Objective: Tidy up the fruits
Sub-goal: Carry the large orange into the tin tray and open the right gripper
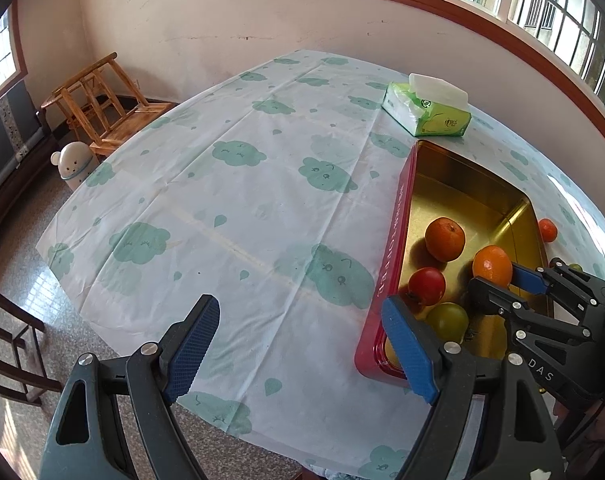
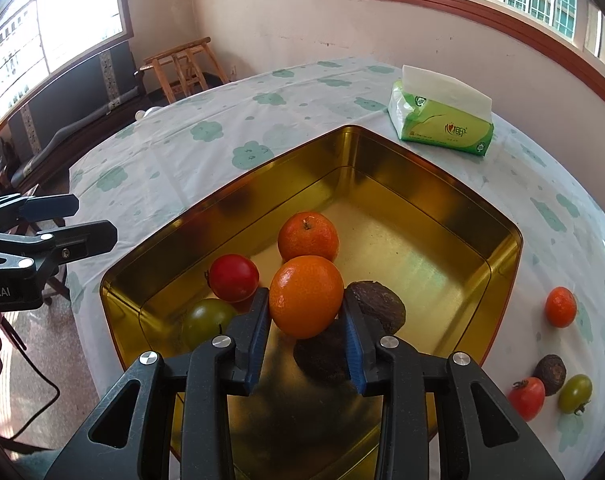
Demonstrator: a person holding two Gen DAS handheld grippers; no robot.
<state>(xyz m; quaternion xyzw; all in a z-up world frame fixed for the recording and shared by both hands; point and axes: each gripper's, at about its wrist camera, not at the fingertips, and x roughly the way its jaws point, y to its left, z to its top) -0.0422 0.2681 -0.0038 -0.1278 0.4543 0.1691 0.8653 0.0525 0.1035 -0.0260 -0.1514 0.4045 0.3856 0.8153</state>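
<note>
You are holding the orange (image 2: 305,297) in the right gripper (image 2: 306,320), its fingers (image 2: 258,332) nearly closed and pressing on the fruit's two sides a little below its widest part, and you are carrying it over the near end of the gold tin (image 2: 498,216), which is sitting on the surface (image 2: 206,148) with its cloud-print cloth. Already lying inside the tin are a second orange (image 2: 308,235), a red tomato (image 2: 233,277), a green tomato (image 2: 207,322) and two dark wrinkled fruits (image 2: 376,306) (passion fruit, probably, though the view is too warped to be sure). Your left gripper (image 1: 302,354) is hanging above the cloth just beside the tin's red outer wall (image 1: 386,264), its fingers (image 1: 192,350) standing wide apart and gripping nothing. Outside the tin, off to the right, a small orange (image 2: 560,306), another red tomato (image 2: 527,397), another green tomato (image 2: 575,393) and one more dark fruit (image 2: 550,374) are waiting. The orange should be feeling firm and fairly weighty, with a waxy, rounded skin that could be sliding out if the pads sit too low, so keep them on its equator. The tomatoes look softer and thin-skinned: take them across the middle with a gentle squeeze, clear of the stem. A tissue pack (image 2: 442,124) is lying beyond the tin.
</note>
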